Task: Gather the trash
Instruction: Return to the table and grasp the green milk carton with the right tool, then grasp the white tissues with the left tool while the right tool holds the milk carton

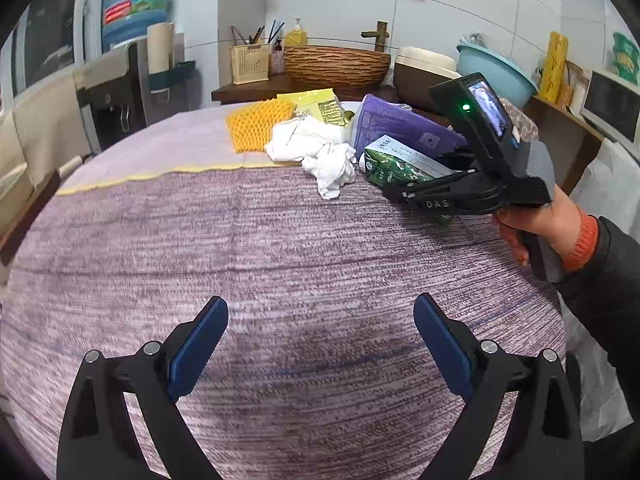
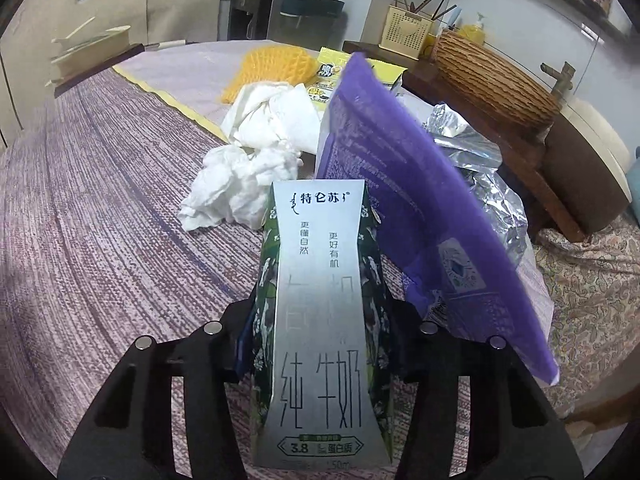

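Observation:
A pile of trash lies at the far side of the purple-clothed table (image 1: 280, 272): a green and white milk carton (image 1: 396, 168), crumpled white tissues (image 1: 320, 148), a purple bag (image 1: 404, 124), a yellow foam net (image 1: 260, 124) and a yellow wrapper (image 1: 316, 106). My right gripper (image 2: 320, 320) is shut on the milk carton (image 2: 320, 320), squeezing its sides. It also shows in the left wrist view (image 1: 404, 194), held by a hand at the pile's right. My left gripper (image 1: 320, 344) is open and empty above bare cloth, well short of the pile.
Tissues (image 2: 248, 176), the purple bag (image 2: 400, 184), silver foil (image 2: 480, 168) and the foam net (image 2: 272, 68) lie just beyond the carton. Behind the table stand a wicker basket (image 1: 336, 66), a utensil holder (image 1: 250, 62), a blue basin (image 1: 496, 72) and a water dispenser (image 1: 120, 92).

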Demonstrator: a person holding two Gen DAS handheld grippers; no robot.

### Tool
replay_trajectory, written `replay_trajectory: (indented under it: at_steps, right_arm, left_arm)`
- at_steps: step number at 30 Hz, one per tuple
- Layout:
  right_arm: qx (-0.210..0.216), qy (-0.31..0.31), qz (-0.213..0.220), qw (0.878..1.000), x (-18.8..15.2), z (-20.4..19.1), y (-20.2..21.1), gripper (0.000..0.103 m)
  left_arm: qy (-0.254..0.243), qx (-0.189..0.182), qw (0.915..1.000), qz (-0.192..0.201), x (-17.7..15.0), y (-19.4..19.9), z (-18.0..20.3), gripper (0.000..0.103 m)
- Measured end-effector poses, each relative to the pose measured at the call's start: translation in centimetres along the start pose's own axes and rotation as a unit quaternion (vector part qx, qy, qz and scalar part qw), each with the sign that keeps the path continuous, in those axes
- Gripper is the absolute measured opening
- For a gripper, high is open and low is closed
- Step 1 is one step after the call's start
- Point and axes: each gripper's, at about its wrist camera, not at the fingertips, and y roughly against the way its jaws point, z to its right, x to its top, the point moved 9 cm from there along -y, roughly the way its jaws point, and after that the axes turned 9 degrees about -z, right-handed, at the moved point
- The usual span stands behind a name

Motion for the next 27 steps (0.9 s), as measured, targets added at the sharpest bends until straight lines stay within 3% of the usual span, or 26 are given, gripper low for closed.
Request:
replay_trajectory:
  at_steps: [5, 7, 19, 27]
  right_arm:
    - [0.022, -0.012, 0.026, 0.999, -1.3, -0.6, 2.7, 0.051]
    - [0.033, -0.021, 0.035, 0.999, -2.0, -0.9, 3.8, 0.051]
    - [0.053, -0.068, 0.080, 0.993, -7.0, -1.0, 10.4, 0.052]
    - [0.054, -0.107, 0.083, 0.989, -10.3, -0.1, 11.4, 0.052]
  left_arm:
    - [-0.036, 0.022, 0.9991, 0.003, 2.6, -0.9, -0.5, 0.093]
    - [-0.044, 0.014, 0.9989, 0.002, 3.8, -1.8, -0.4, 0.092]
    - [-0.042, -0.003, 0.9987, -0.028, 10.8, -10.2, 1.8, 0.077]
    - [-0.022, 0.011, 0.9983, -0.053, 12.0, -13.5, 2.2, 0.066]
